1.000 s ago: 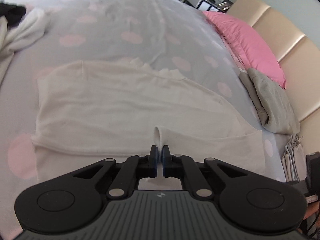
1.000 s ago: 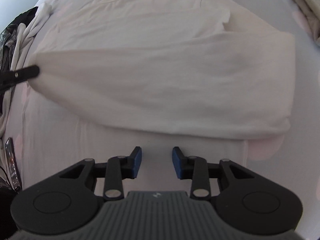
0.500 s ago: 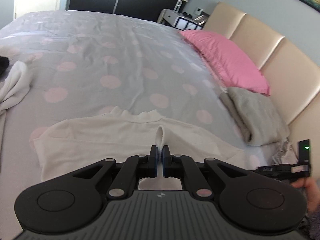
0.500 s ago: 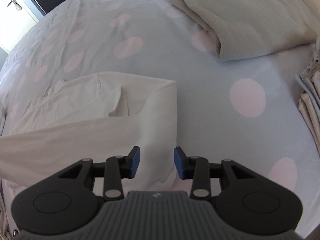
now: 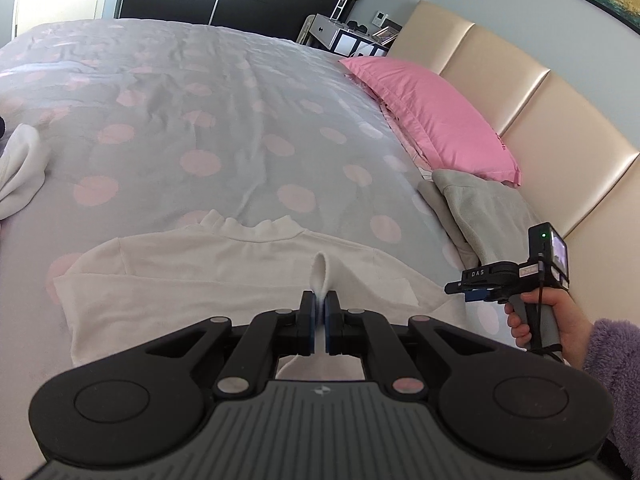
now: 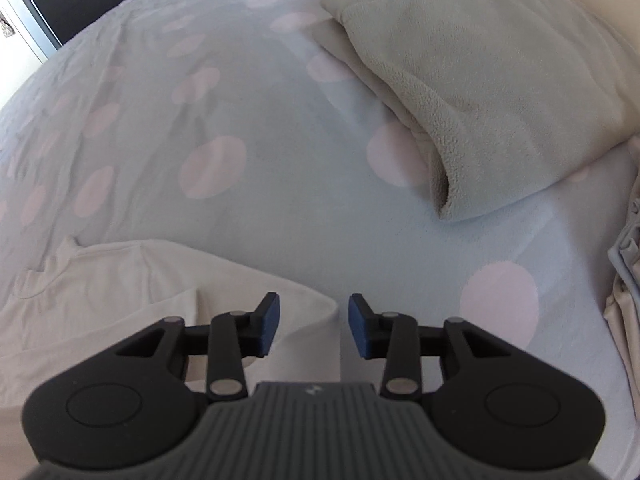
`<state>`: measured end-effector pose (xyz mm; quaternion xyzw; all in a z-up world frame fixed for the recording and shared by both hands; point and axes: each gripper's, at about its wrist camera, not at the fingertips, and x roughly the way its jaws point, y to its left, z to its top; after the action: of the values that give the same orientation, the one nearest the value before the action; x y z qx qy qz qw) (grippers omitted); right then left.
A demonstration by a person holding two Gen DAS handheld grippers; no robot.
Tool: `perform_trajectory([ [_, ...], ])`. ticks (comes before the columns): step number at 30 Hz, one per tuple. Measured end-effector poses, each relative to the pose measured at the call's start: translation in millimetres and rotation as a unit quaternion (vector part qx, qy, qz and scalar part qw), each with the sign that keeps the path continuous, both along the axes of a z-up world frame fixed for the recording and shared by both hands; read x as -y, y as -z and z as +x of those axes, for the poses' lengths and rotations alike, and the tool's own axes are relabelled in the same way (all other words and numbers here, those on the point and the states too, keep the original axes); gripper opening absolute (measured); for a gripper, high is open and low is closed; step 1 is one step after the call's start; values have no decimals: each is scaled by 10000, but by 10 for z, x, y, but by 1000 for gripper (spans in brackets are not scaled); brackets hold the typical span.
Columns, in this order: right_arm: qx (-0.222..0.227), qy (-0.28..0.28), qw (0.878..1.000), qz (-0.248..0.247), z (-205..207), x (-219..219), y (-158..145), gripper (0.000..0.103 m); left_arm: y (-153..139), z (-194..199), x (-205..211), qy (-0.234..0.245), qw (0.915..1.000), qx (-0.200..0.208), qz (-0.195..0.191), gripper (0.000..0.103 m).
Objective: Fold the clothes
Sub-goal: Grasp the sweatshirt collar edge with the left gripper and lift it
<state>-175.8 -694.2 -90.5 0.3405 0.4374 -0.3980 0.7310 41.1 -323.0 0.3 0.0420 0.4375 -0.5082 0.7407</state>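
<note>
A cream long-sleeved top (image 5: 224, 272) lies flat on the dotted grey bed cover (image 5: 240, 100), collar toward the far side. My left gripper (image 5: 319, 312) is shut on a raised pinch of its fabric near the middle of the near edge. Off the top's right corner, a hand in a purple sleeve holds my right gripper (image 5: 454, 289). In the right wrist view that gripper (image 6: 313, 320) hangs over the top's (image 6: 120, 280) right corner. Its jaws are closing; the corner lies beneath the gap and the pads do not press it.
A folded grey fleece (image 6: 480, 80) lies just beyond the right gripper, near a pink pillow (image 5: 432, 120) and the padded headboard (image 5: 540, 92). Pale folded cloths (image 6: 624, 280) sit at the right edge. Another white garment (image 5: 20, 172) is bunched at the far left.
My left gripper has lifted, still pinching the fabric, and now looks across the bed. My right gripper has swung from the top's long edge over to its right corner.
</note>
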Motion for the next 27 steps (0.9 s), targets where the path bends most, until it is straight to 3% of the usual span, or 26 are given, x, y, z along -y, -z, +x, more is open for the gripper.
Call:
perform_trajectory([
  [1,40,54,9999,144,-14,15,34,24,-2,4,-5,4,10000,-28,-11,2],
  [2,79,91,9996,267,-22,20,46,5,-21,-8,-7,42,10000,-74,-49,2],
  [7,143,186,9995,-199,-65,3,-173,5,-258,-157,-31,355,9983,-223,-402,2],
  [11,504,490,9975,-61,-148,74,-280,5,-614,-155,-145,391,9942,-289,-955,2],
  [13,629,527,9966,-53,-137,82,-319,5,-727,-58,-220,190,9943,-195,-1027,2],
  [18,881,323,9955,-87,59,-58,-402,5,-579,409,-422,-585,9955,-212,-716,2],
  [22,1017,17,9946,-207,328,-188,-426,5,-184,814,-563,-1148,9928,-325,-83,2],
  [27,903,-357,9952,-105,706,-332,-272,6,397,1200,-731,-1617,9812,-626,843,2],
])
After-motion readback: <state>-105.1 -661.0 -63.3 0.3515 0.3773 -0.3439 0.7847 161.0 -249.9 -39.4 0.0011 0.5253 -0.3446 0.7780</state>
